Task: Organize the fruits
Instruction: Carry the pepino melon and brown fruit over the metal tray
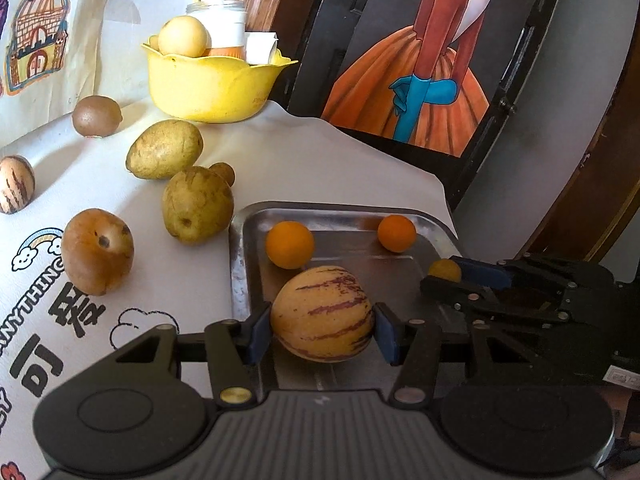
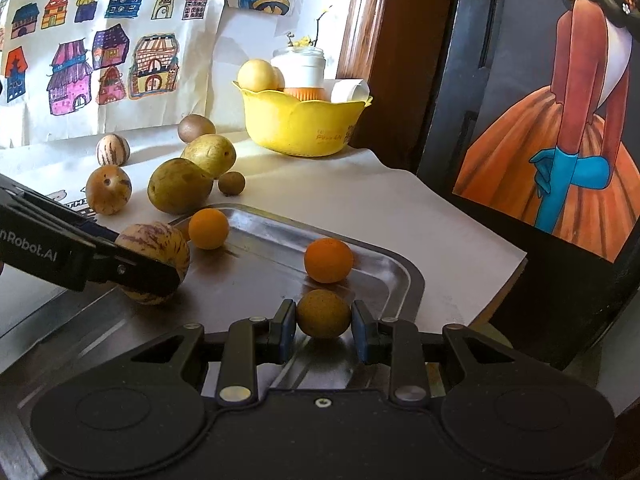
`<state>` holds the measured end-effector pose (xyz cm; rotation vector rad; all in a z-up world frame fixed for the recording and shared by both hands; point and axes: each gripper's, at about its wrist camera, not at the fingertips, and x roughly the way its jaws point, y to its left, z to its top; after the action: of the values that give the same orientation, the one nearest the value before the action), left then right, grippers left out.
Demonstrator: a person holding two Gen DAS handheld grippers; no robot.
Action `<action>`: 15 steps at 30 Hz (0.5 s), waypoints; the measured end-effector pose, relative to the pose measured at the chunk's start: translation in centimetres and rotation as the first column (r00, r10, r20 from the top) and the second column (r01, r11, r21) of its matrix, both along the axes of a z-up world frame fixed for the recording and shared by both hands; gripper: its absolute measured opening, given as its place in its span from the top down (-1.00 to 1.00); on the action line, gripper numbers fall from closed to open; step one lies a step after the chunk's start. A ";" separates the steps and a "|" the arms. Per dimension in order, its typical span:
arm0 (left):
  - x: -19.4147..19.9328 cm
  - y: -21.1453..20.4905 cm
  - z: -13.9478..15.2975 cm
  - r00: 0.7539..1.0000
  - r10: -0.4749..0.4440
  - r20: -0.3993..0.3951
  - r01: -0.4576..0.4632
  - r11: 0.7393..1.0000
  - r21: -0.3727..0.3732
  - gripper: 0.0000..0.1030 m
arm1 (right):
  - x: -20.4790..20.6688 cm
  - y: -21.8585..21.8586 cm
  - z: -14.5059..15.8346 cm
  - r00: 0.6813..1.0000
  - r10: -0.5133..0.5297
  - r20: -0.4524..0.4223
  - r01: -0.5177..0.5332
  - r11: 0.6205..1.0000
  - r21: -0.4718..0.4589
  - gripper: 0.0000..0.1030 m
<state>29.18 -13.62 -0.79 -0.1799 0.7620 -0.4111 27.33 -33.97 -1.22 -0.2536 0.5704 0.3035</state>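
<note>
My left gripper [image 1: 322,330] is shut on a striped yellow melon [image 1: 322,313] over the near left part of the steel tray [image 1: 360,212]; it also shows in the right wrist view [image 2: 154,261]. My right gripper [image 2: 324,326] is shut on a small brown-yellow round fruit [image 2: 324,313] over the tray's [image 2: 404,272] near right side; that fruit also shows in the left wrist view [image 1: 445,270]. Two oranges [image 1: 290,244] [image 1: 397,233] lie in the tray.
On the cloth left of the tray lie two green-brown fruits [image 1: 164,149] [image 1: 197,204], a brown fruit [image 1: 97,251], a kiwi [image 1: 97,116], a small brown fruit [image 2: 231,183] and a second striped melon [image 1: 15,184]. A yellow bowl [image 1: 212,88] stands behind. A framed painting [image 1: 420,64] leans at right.
</note>
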 end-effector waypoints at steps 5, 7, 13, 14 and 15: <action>0.0 0.1 0.0 1.000 -0.001 -0.001 0.001 1.000 0.000 -0.11 | 0.3 0.1 0.0 1.000 0.002 -0.002 -0.002 1.000 0.000 0.38; 0.0 0.1 0.0 1.000 0.001 -0.001 -0.001 1.000 0.000 -0.12 | 0.3 0.1 0.0 1.000 -0.001 -0.003 0.001 1.000 -0.003 0.38; -0.1 0.1 0.1 1.000 0.004 -0.012 -0.004 1.000 0.000 -0.12 | 0.2 -0.1 -0.1 1.000 -0.006 -0.016 0.006 1.000 -0.004 0.37; -0.1 0.1 0.2 1.000 0.004 -0.015 -0.004 1.000 0.000 -0.13 | 0.1 -0.2 -0.1 1.000 -0.008 -0.016 0.008 1.000 -0.002 0.36; -0.1 0.1 0.2 1.000 0.005 -0.018 -0.005 1.000 0.000 -0.13 | 0.0 -0.2 0.0 1.000 -0.010 -0.014 0.010 1.000 -0.001 0.33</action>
<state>29.06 -13.55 -0.56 -0.1854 0.7793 -0.4054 27.33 -34.14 -1.22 -0.2498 0.5855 0.2955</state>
